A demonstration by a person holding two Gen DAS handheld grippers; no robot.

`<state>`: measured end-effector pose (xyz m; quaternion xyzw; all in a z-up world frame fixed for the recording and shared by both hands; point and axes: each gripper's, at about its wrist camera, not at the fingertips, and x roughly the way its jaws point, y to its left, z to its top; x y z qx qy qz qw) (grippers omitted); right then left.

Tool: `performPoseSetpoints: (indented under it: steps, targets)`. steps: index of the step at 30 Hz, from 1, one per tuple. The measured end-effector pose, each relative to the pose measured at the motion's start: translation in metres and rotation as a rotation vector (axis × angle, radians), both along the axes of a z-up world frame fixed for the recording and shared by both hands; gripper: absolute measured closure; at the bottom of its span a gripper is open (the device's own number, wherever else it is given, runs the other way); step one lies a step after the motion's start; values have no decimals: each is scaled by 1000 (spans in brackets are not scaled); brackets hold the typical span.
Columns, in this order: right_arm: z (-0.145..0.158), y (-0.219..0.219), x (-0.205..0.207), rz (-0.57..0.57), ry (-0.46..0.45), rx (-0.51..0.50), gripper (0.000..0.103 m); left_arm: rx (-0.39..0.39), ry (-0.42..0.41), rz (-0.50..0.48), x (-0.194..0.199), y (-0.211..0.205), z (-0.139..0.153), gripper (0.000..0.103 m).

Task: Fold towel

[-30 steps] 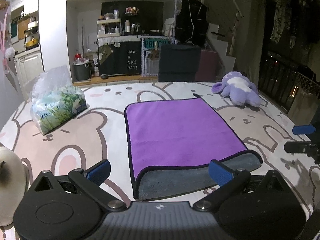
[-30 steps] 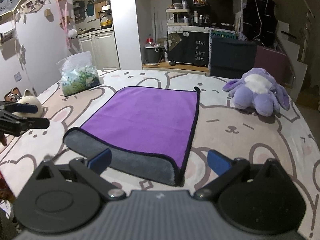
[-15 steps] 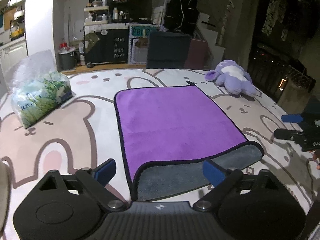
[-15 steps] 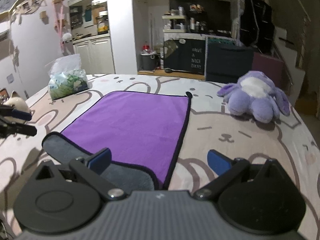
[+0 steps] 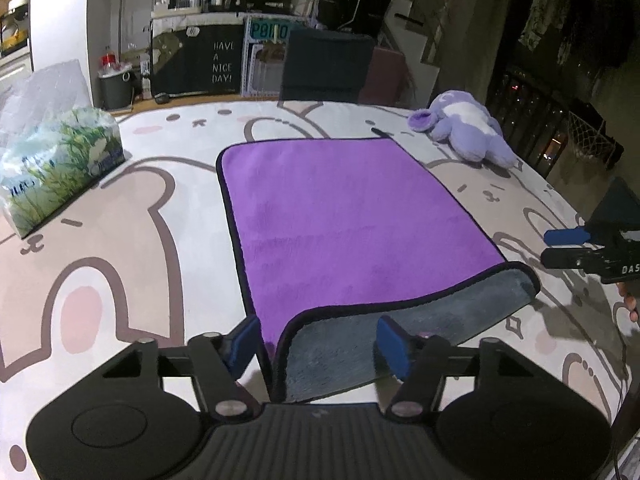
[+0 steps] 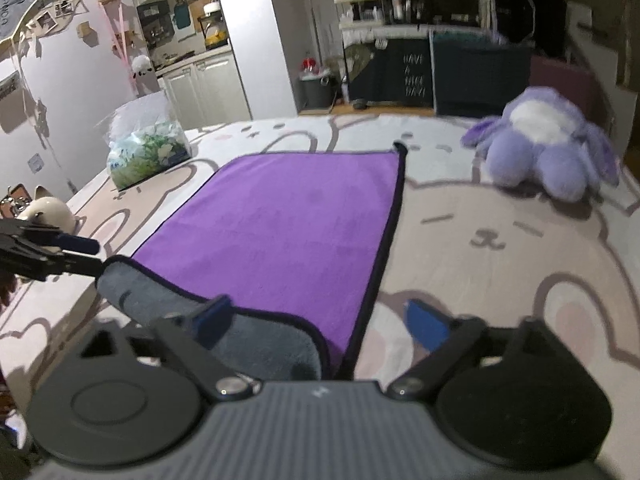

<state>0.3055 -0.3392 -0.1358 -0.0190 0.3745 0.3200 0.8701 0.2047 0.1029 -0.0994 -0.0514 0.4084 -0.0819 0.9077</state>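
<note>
Looking along the left gripper (image 5: 318, 344), spread wide and straddling the near-left corner of the towel (image 5: 344, 224). Lying flat on the mat (image 5: 120, 216), purple side up, near edge curled over to show grey; stretching far from here, slightly longer front to back. Sitting low and level, corner just between the fingers, nothing pinched yet. Showing the right gripper (image 5: 576, 246) off at the right edge, beside the towel's near-right corner.

Switching to the right view: right gripper (image 6: 320, 320) also spread, hovering at the near-right corner, left finger over the grey flap, right finger over bare mat. Both equally near; likely calling for closing on the two corners, then carrying them far.
</note>
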Motion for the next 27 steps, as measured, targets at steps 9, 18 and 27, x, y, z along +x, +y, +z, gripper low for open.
performPoseSetpoints:
  steps: [9,18,27]
  targets:
    - [-12,11,7,48,69,-32,49,-7,33,-11,9,1,-7,48]
    - [-24,22,16,66,128,-81,64,-35,79,-9,13,6,-14,59]
    - [-35,28,17,104,184,-126,75,-48,112,-9,11,12,-17,75]
